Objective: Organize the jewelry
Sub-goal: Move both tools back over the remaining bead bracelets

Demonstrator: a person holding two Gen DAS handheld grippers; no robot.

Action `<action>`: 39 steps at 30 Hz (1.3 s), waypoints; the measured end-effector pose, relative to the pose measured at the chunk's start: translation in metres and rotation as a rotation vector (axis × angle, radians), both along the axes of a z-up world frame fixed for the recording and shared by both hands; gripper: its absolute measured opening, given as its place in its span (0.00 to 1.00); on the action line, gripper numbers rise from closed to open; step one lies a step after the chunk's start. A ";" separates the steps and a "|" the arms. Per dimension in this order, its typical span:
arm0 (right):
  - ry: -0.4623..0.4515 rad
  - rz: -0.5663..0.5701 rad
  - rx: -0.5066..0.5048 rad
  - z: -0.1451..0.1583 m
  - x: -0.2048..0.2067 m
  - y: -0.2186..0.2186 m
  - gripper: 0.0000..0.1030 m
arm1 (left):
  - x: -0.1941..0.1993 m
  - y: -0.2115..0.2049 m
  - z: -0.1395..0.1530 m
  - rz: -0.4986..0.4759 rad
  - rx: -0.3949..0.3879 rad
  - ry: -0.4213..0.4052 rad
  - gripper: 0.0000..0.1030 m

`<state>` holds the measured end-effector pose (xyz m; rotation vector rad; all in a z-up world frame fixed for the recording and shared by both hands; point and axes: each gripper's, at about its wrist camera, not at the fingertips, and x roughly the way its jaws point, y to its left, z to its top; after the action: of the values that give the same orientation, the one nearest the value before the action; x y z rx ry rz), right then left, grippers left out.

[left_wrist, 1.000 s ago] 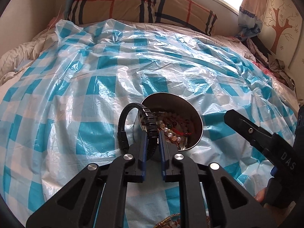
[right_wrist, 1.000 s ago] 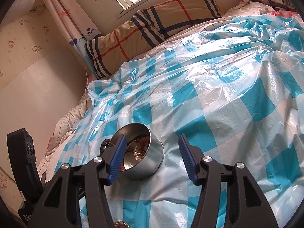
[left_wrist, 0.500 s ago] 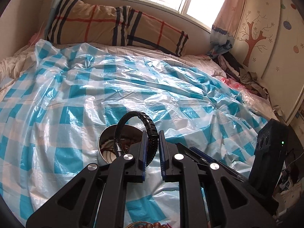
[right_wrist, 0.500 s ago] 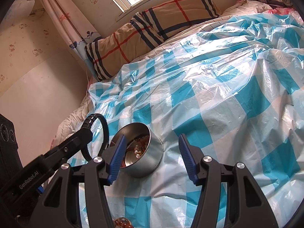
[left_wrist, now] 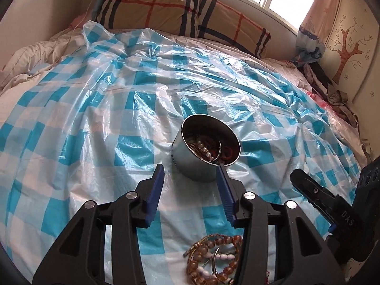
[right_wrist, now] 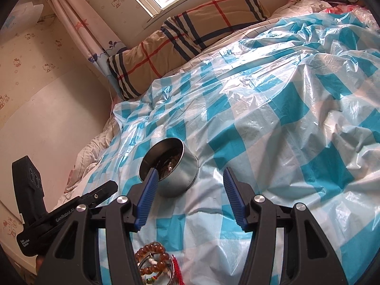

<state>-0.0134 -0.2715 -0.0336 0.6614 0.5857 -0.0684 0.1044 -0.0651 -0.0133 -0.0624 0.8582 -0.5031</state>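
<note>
Reading "GenRobot.AI", the left gripper (left_wrist: 190, 185) just spread its jaws, empty, beside a round shiny tin (left_wrist: 204, 152); right gripper (right_wrist: 188, 190) at 3 o'clock, "DAS", jaws apart.

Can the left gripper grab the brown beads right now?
Probably yes. The left gripper is open and empty, and the beads lie uncovered on the sheet just below it, nearer than the tin. It would only need to dip down.

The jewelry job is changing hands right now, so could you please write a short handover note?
Left gripper: open, empty; its jaws have just been opening, nothing between them.
Right gripper: open, empty.
Metal tin: on the checked plastic sheet, already holding pearls and other pieces.
Left to do: the amber bead bracelets piled on the sheet below the grippers are not yet in the tin.
</note>
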 end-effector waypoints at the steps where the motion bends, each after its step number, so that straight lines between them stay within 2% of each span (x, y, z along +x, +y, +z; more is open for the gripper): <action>1: 0.002 0.005 -0.004 0.000 -0.007 0.002 0.54 | -0.008 0.001 0.000 -0.011 0.013 0.000 0.42; 6: 0.000 0.002 -0.001 0.009 -0.037 0.002 0.54 | -0.043 0.002 0.000 -0.064 0.072 -0.003 0.49; 10: 0.042 0.043 -0.022 0.013 -0.050 0.008 0.54 | -0.063 0.001 -0.004 -0.098 0.113 0.019 0.52; 15: 0.104 0.112 -0.097 0.016 -0.061 0.025 0.55 | -0.080 -0.002 -0.015 -0.145 0.169 0.060 0.54; 20: 0.169 0.183 -0.163 0.012 -0.061 0.045 0.56 | -0.094 -0.006 -0.013 -0.170 0.211 0.034 0.54; 26: 0.254 0.295 -0.243 0.005 -0.058 0.073 0.56 | -0.103 -0.011 -0.012 -0.189 0.253 0.007 0.55; 29: 0.295 0.340 -0.269 -0.001 -0.053 0.082 0.55 | -0.101 -0.015 -0.016 -0.192 0.280 0.020 0.54; 33: 0.335 0.387 -0.249 -0.009 -0.047 0.083 0.53 | -0.091 -0.015 -0.021 -0.206 0.264 0.067 0.54; 36: 0.373 0.434 -0.298 -0.013 -0.041 0.092 0.52 | -0.087 -0.018 -0.022 -0.257 0.249 0.078 0.54; 39: 0.415 0.478 -0.369 -0.018 -0.035 0.105 0.50 | -0.091 -0.032 -0.029 -0.322 0.297 0.092 0.54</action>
<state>-0.0479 -0.1663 -0.0514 0.1325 1.0877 0.1356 0.0136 -0.0976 -0.0422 0.3317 1.0315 -0.6719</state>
